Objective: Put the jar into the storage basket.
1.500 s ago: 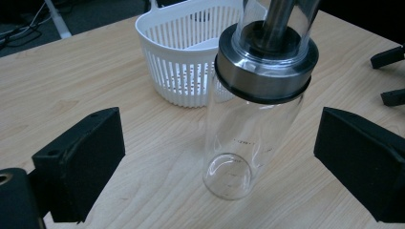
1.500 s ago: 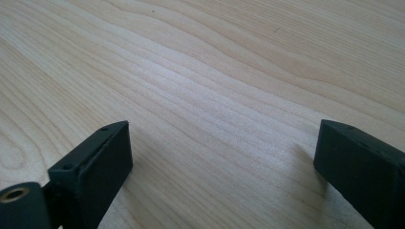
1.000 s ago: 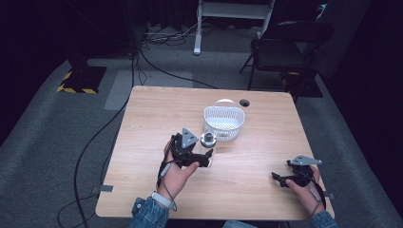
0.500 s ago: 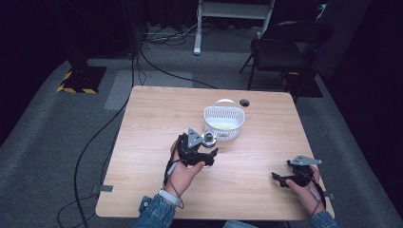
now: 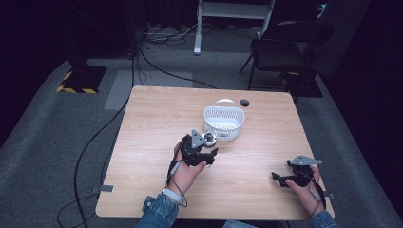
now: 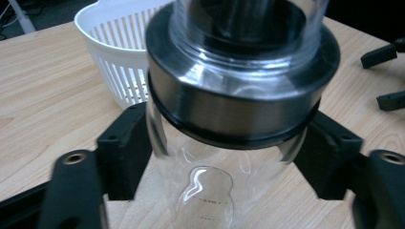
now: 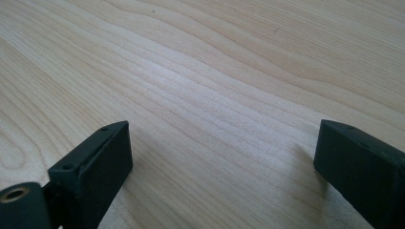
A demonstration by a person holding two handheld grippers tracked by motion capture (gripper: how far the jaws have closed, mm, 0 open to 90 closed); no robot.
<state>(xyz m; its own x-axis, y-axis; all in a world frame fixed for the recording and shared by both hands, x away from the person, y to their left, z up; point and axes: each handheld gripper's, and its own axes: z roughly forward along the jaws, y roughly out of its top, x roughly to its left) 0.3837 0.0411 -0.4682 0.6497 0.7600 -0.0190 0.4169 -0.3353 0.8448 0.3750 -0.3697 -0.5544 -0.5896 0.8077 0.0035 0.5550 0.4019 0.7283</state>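
My left gripper (image 6: 224, 157) has just been closing and now clamps the glass jar (image 6: 229, 95), grasp step done; white basket (image 6: 124, 57) just beyond. Next I lift it straight.

desk (image 5: 157, 118): light wood top, square, round cable hole (image 5: 244, 102) near far edge | white slotted basket (image 5: 223, 122) stands on it, far-centre, just beside the hole | glass jar (image 6: 224, 143) with steel band stands on the wood just in front of basket | right claw (image 5: 285, 179) rests on near-right corner
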